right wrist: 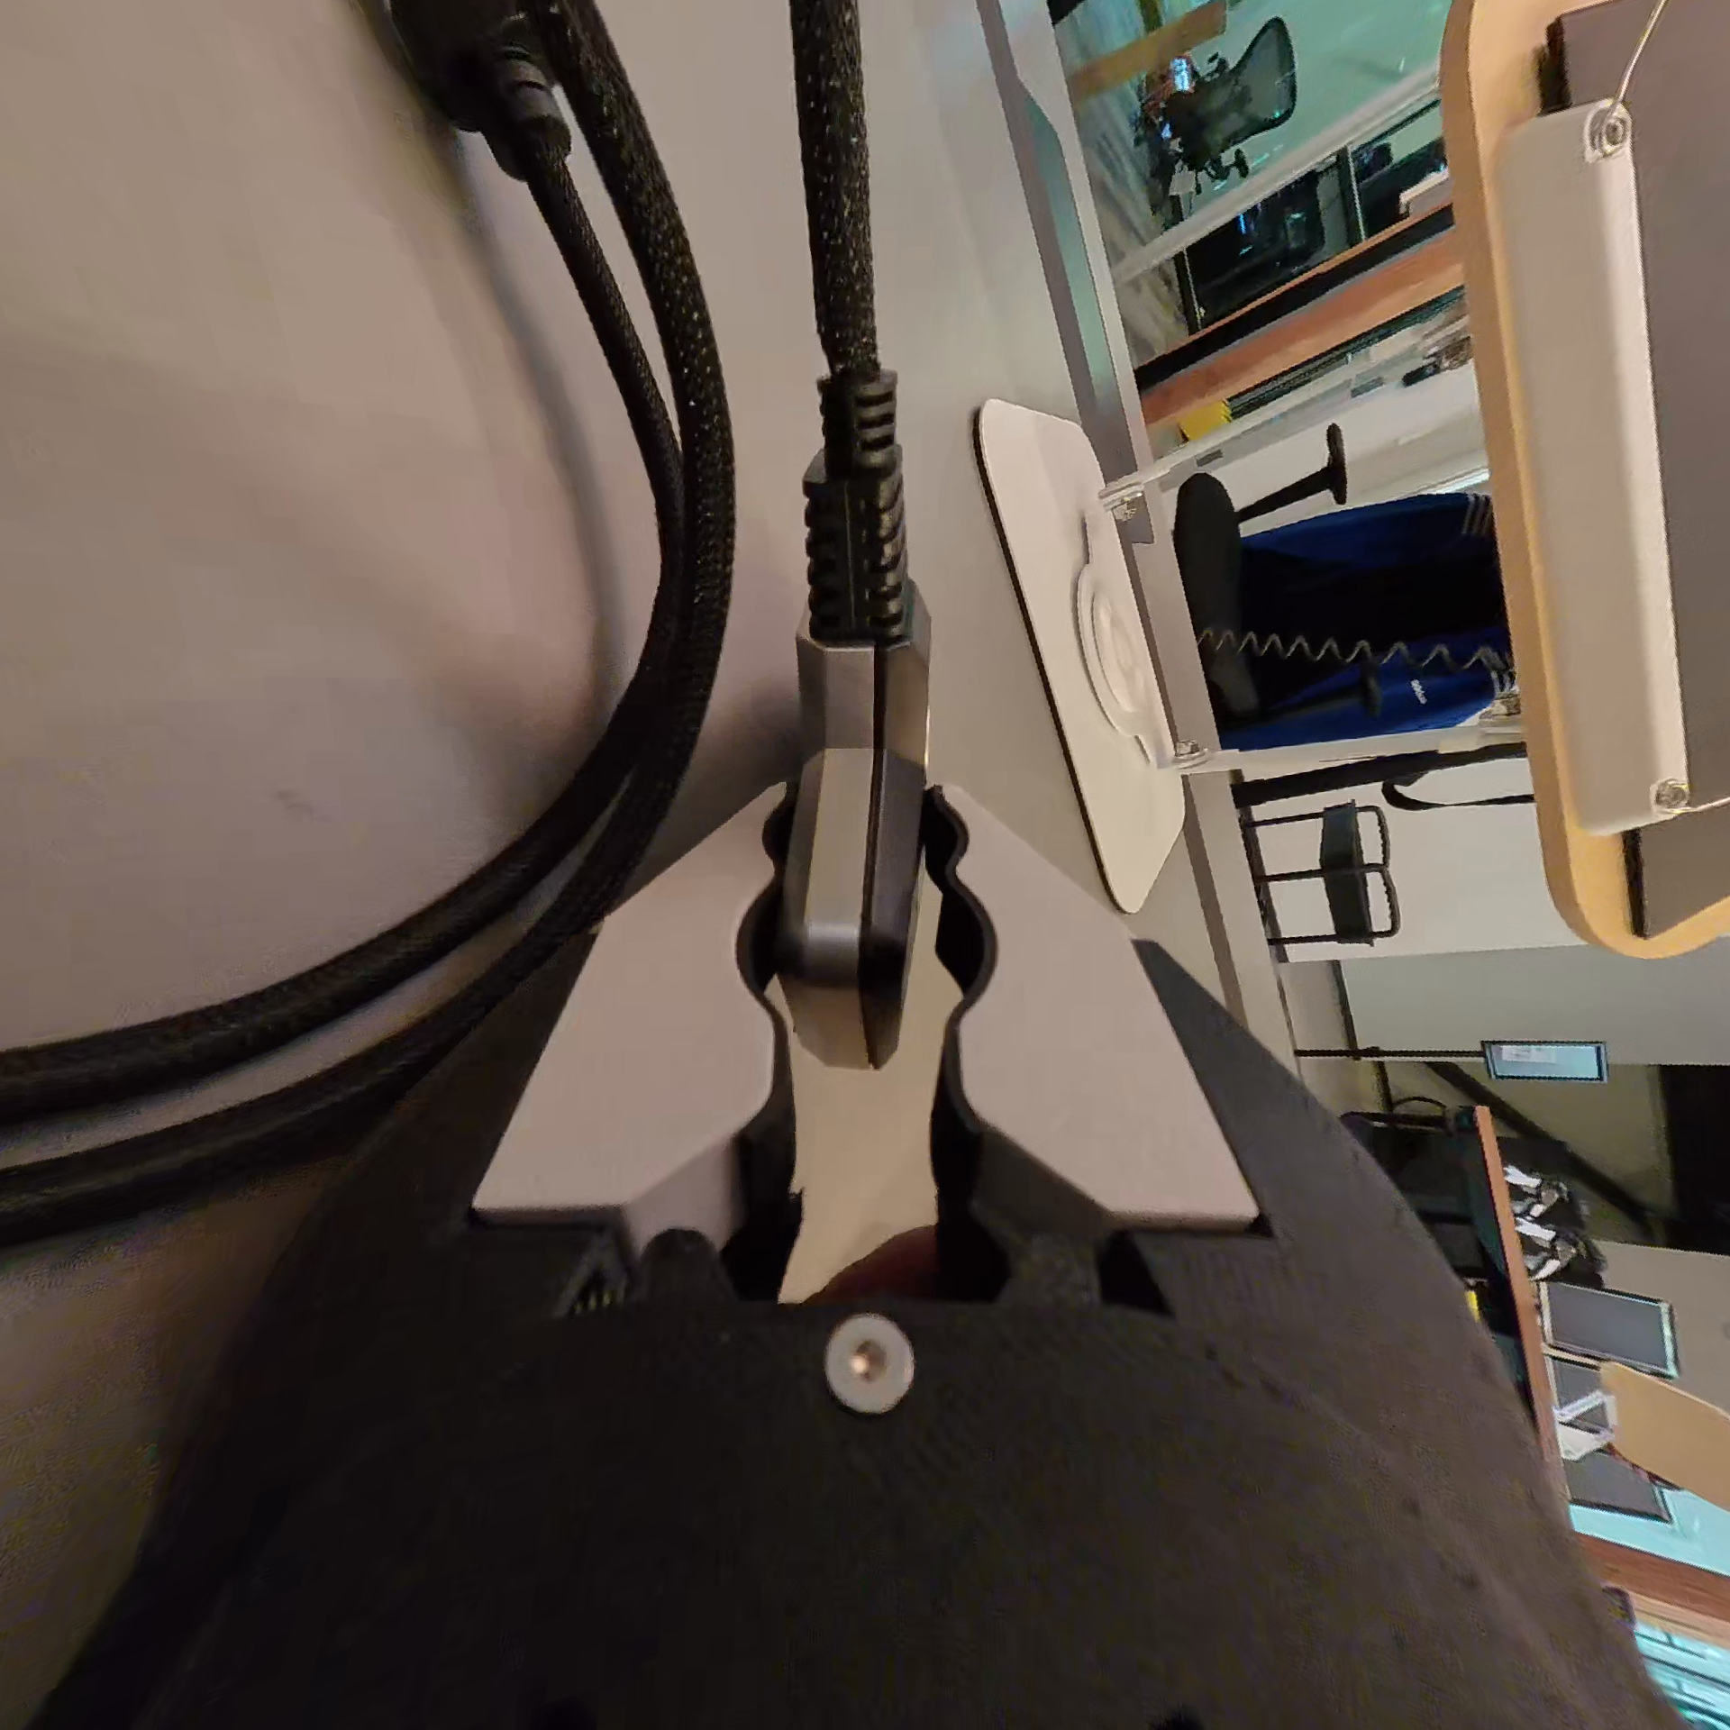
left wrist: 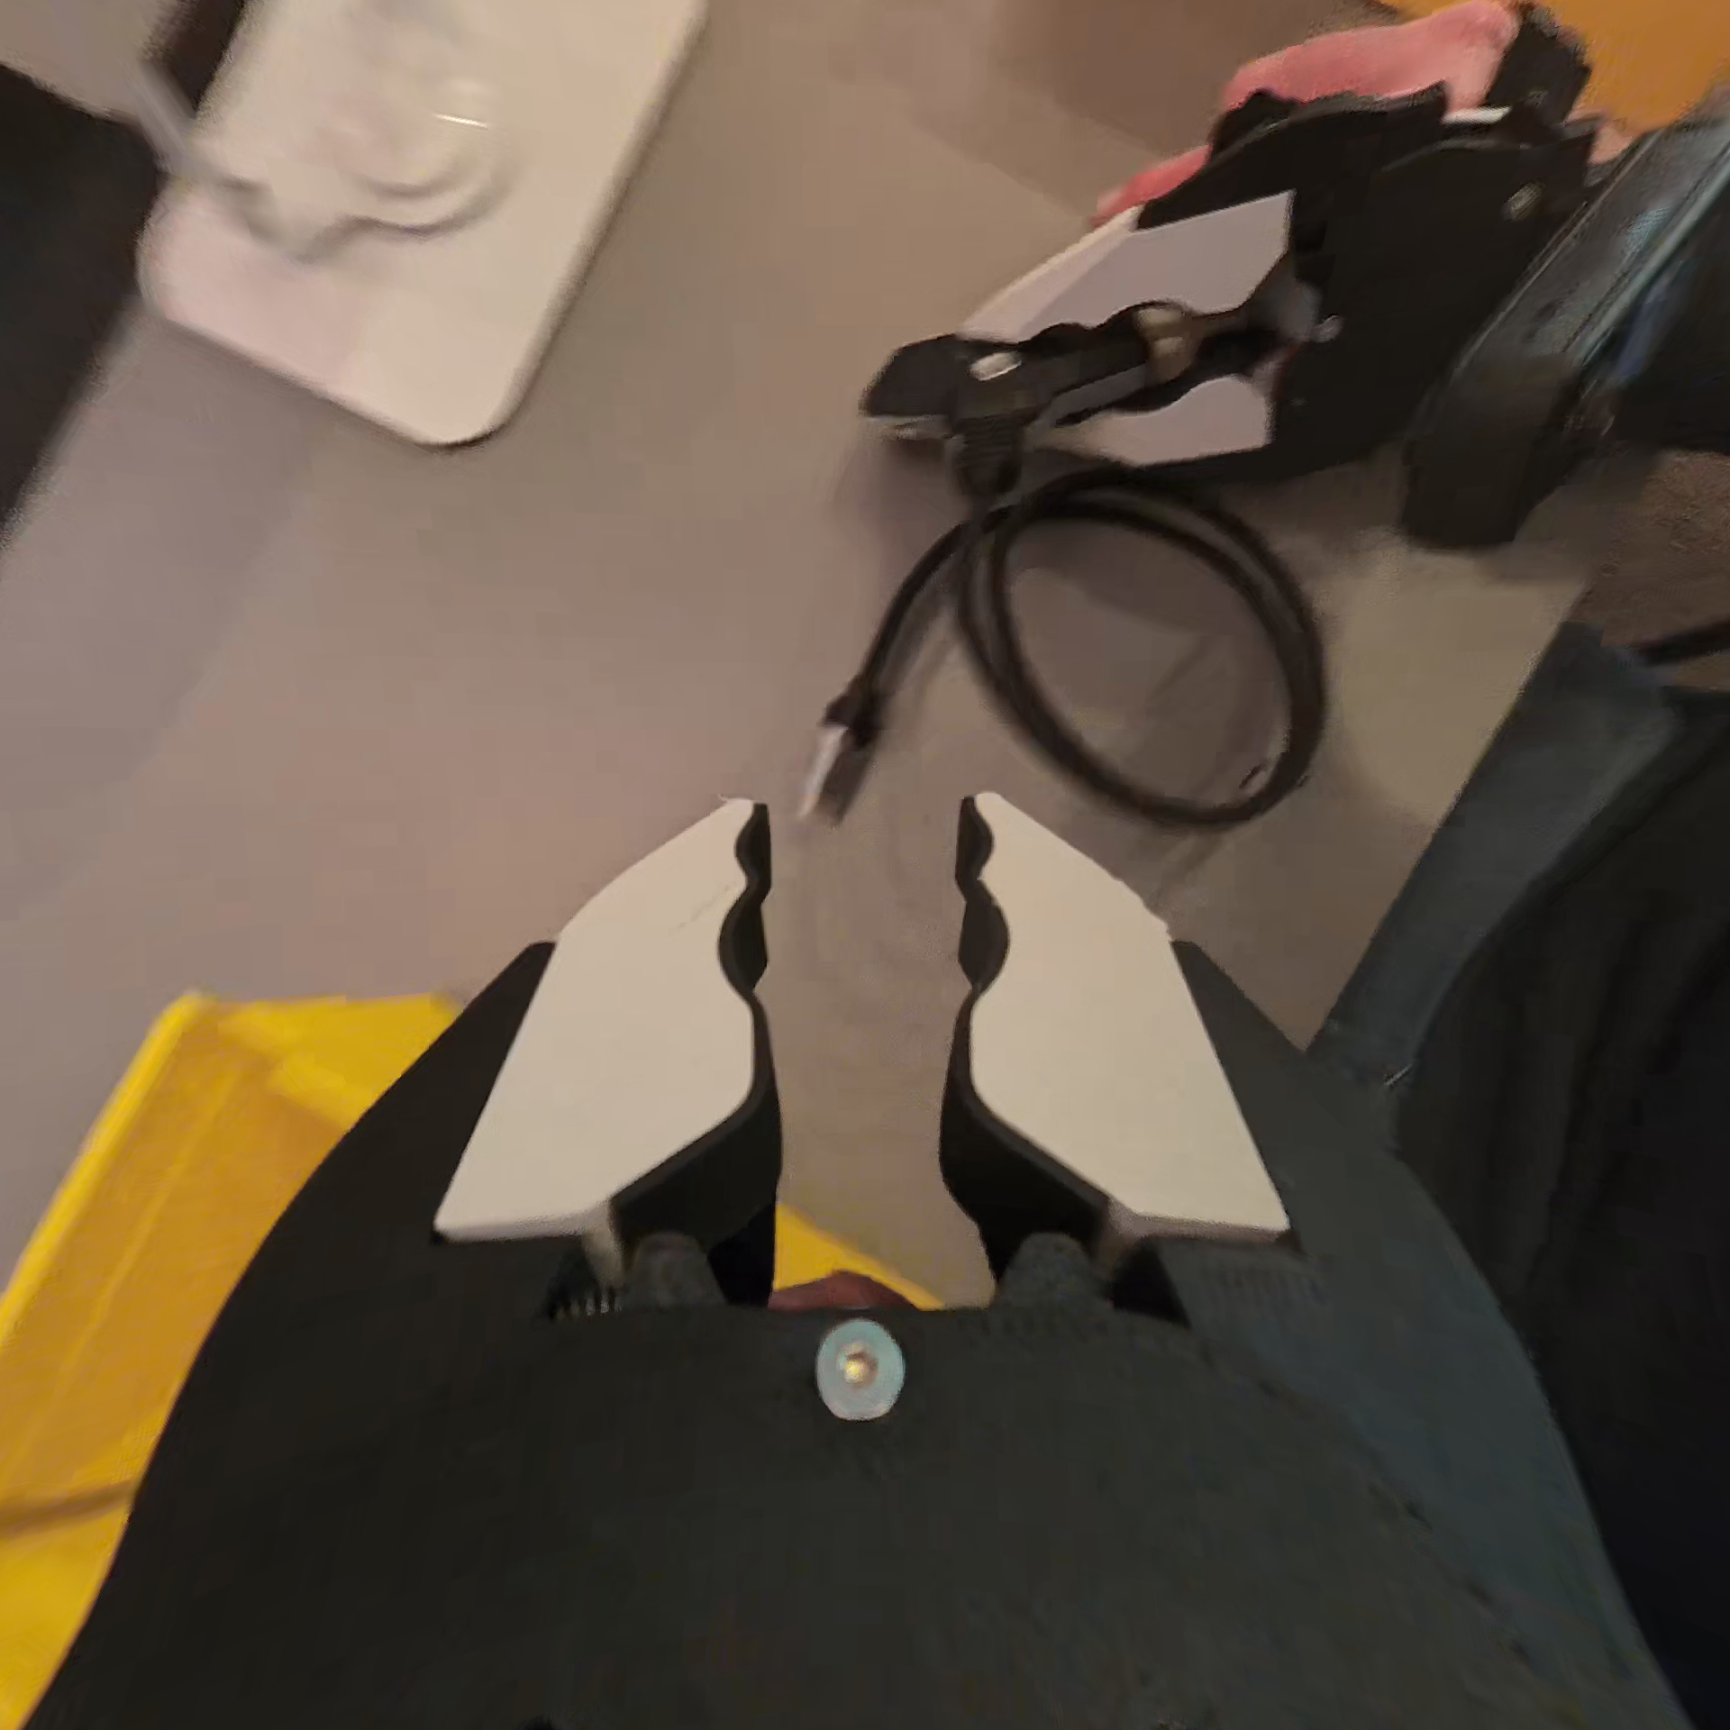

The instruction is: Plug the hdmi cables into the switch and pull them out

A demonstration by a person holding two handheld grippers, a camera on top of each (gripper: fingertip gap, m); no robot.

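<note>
In the left wrist view, the left gripper [left wrist: 863, 824] hung above a smooth grey table [left wrist: 468, 702], its two fingers set apart with nothing between them; each finger was a flat pale-grey plate edged with wavy black rubber. Just beyond the fingertips lay the free end of a black HDMI cable [left wrist: 1170, 646], its small silvery plug [left wrist: 828, 754] pointing toward the gap between the fingers but not touching them, and the cord curled in a loose round loop on the table behind it. Farther off, at upper right, the right gripper [left wrist: 945, 384] lay low over the table with its fingers closed on the cable's other connector. A white rounded-corner pad [left wrist: 449, 309] sat at upper left, blurred, and a bright yellow bin [left wrist: 168, 1170] showed beside the black gripper body at lower left. In the right wrist view, the right gripper [right wrist: 857, 843] was clamped on a grey metal connector [right wrist: 847, 899], a flat block with bevelled corners and a dark seam down its middle, seated in the scalloped notches of the rubber pads. A ribbed black strain relief [right wrist: 857, 505] rose from the connector into a braided, woven-textured cord, and further braided lengths swept in curves across the table to the left. The white pad [right wrist: 1058, 599] lay to the right of the connector, near the table's edge. The switch could not be made out in either view.
</note>
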